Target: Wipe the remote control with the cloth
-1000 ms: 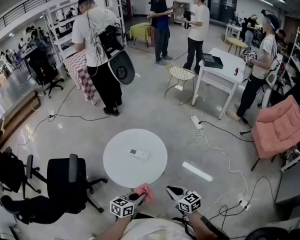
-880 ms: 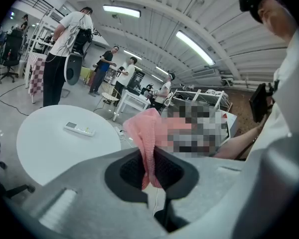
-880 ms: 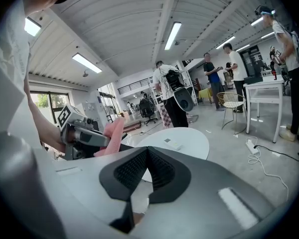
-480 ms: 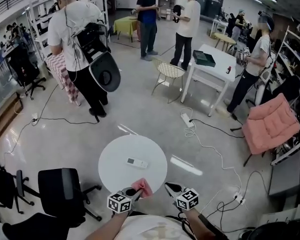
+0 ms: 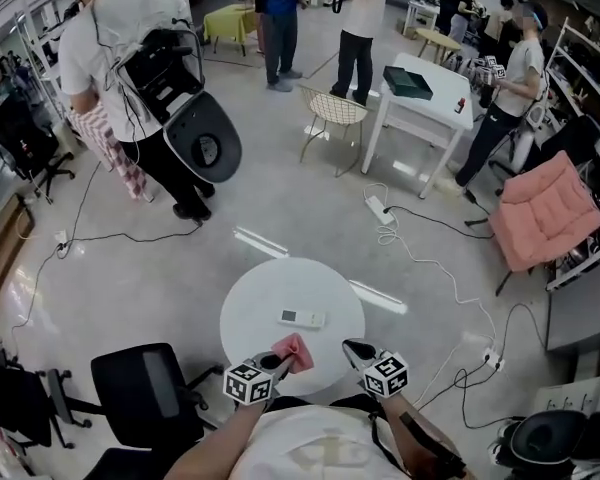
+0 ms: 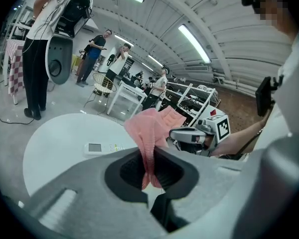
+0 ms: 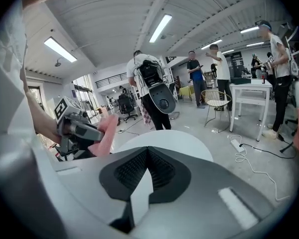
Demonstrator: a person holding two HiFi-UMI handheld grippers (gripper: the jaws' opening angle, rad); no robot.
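The left gripper (image 5: 277, 363) is clamped on the pink cloth (image 5: 294, 350), which hangs soft and limp over the near edge of the round white table (image 5: 250, 303). The right gripper (image 5: 354, 350) is closed on nothing. The remote control (image 5: 302, 318) lies flat mid-table, just beyond the cloth. It looks light, rigid and likely to slide, so it is best steadied by its long edges.

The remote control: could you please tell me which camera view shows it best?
The head view: the remote control lies whole on the round table. The left gripper view shows it closer, one end behind the pink cloth. The right gripper view misses it.
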